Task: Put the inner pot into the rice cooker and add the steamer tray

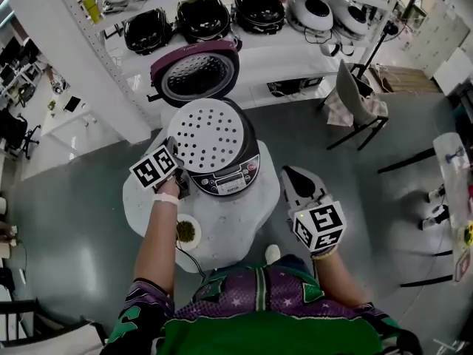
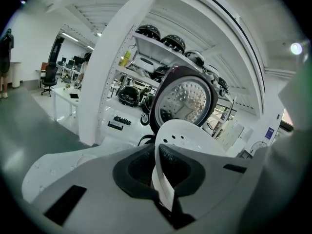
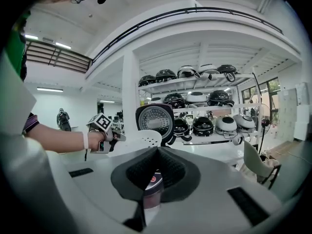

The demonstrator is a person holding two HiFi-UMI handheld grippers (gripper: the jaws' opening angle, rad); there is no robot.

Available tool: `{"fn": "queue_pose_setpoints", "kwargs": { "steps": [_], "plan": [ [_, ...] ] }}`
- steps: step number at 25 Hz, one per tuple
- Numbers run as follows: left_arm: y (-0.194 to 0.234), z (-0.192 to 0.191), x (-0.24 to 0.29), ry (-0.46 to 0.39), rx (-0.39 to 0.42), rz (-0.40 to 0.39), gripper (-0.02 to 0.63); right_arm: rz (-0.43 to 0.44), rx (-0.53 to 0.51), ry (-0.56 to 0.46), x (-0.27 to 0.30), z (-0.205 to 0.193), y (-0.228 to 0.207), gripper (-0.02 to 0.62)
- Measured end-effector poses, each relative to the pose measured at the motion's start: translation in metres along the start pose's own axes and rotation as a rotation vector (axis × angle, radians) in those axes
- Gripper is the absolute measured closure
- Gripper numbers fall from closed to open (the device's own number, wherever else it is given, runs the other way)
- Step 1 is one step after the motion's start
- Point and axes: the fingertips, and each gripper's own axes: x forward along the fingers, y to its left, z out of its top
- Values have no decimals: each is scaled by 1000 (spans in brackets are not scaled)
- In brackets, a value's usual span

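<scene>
Steamer tray [image 1: 205, 134] white, perforated | left gripper [image 1: 176, 154] clamped on it | right gripper [image 1: 289, 173] jaws together

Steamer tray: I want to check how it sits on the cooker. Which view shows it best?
Head view: the whole perforated tray shows from above, over the cooker. Left gripper view gives only its near part, pinched in the left claw; right gripper view shows it small and distant.

The head view looks steeply down onto the table [image 1: 236, 231] and rice cooker [image 1: 225, 177]. The left gripper view sits low against the steamer tray [image 2: 187, 133], facing the open lid [image 2: 187, 99] and shelves [image 2: 146, 44]. The right gripper view, farther back, faces that same lid and shelves.
</scene>
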Motion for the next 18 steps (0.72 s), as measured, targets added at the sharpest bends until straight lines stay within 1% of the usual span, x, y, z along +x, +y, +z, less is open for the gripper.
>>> {"fn": "queue_pose_setpoints", "kwargs": {
  "steps": [6,11,18],
  "plan": [
    [-1,-15,24,38,-3,2,568,-37,18,11,-7,-10,-13,589],
    [7,-24,38,63,-2,23,568,-42,13,31,-9,-14,-10,589],
    [10,-33,49,81,-2,14,566,-49,13,51,-6,-20,-11,589]
  ]
}}
